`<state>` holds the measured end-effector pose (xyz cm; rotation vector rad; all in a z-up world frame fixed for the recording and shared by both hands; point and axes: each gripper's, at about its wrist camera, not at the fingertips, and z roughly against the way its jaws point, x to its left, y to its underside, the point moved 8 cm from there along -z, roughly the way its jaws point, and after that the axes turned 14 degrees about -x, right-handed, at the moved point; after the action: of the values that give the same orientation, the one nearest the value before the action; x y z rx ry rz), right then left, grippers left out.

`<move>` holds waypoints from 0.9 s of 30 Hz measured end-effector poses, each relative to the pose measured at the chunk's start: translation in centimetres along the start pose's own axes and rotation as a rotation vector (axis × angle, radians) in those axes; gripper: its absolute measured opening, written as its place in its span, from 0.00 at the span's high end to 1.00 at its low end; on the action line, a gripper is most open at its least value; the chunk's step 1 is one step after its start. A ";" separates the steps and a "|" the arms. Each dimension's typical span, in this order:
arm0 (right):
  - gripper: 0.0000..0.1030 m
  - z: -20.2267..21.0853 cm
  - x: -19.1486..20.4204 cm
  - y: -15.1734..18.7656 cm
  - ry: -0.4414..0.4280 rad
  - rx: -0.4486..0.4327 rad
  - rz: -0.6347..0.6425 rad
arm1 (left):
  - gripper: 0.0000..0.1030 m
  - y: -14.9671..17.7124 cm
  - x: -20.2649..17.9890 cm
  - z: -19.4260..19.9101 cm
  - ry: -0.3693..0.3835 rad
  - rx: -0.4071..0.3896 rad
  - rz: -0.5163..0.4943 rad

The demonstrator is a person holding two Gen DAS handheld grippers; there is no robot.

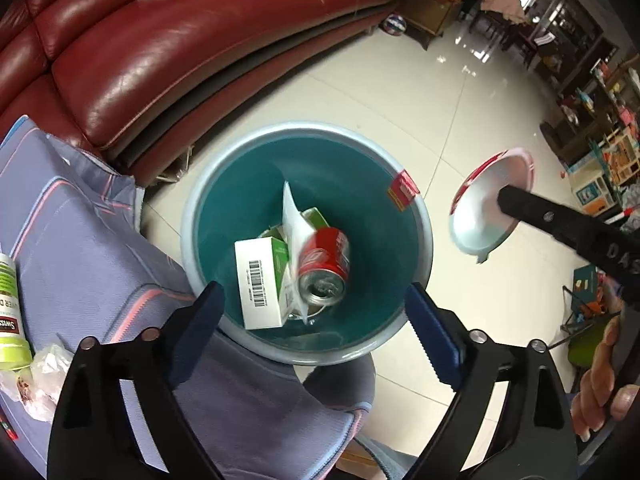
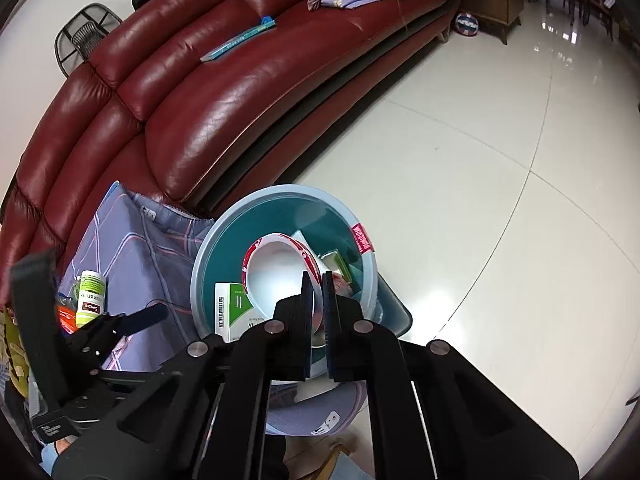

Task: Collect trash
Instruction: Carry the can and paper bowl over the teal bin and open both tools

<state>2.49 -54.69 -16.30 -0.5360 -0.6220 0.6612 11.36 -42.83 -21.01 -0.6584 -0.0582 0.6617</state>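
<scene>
Indoors, glossy tiled floor [image 2: 480, 200], red leather sofa [image 2: 208, 92], teal bin [image 1: 418, 264]

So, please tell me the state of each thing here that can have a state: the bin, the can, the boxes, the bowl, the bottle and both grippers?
Bin: upright, no lid, partly filled.
Red can: in the bin, on its side, opened.
White and green box: in the bin, closed.
Paper bowl: held by its rim, tilted, empty.
Green bottle: capped, on the cloth beside the bin.
Left gripper: open, empty, above the bin.
Right gripper: shut on the paper bowl.
</scene>
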 end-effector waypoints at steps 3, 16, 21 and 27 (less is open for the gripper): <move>0.95 -0.8 0.7 0.3 -0.001 0.019 0.010 | 0.09 -0.1 0.9 0.7 -0.020 -0.009 -0.002; 0.28 -3.1 4.0 2.0 -0.038 0.078 0.027 | 0.07 1.2 5.7 4.7 -0.058 -0.048 0.076; 0.25 -2.8 4.3 2.1 -0.034 0.086 0.002 | 0.06 1.6 7.4 6.1 -0.076 -0.058 0.112; 0.23 -2.5 5.7 3.1 -0.044 0.106 0.004 | 0.06 2.0 9.0 8.6 -0.106 -0.082 0.117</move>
<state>6.55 -49.26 -18.01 -0.4256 -0.6239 0.7076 15.24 -31.63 -16.74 -0.7088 -0.1468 0.8101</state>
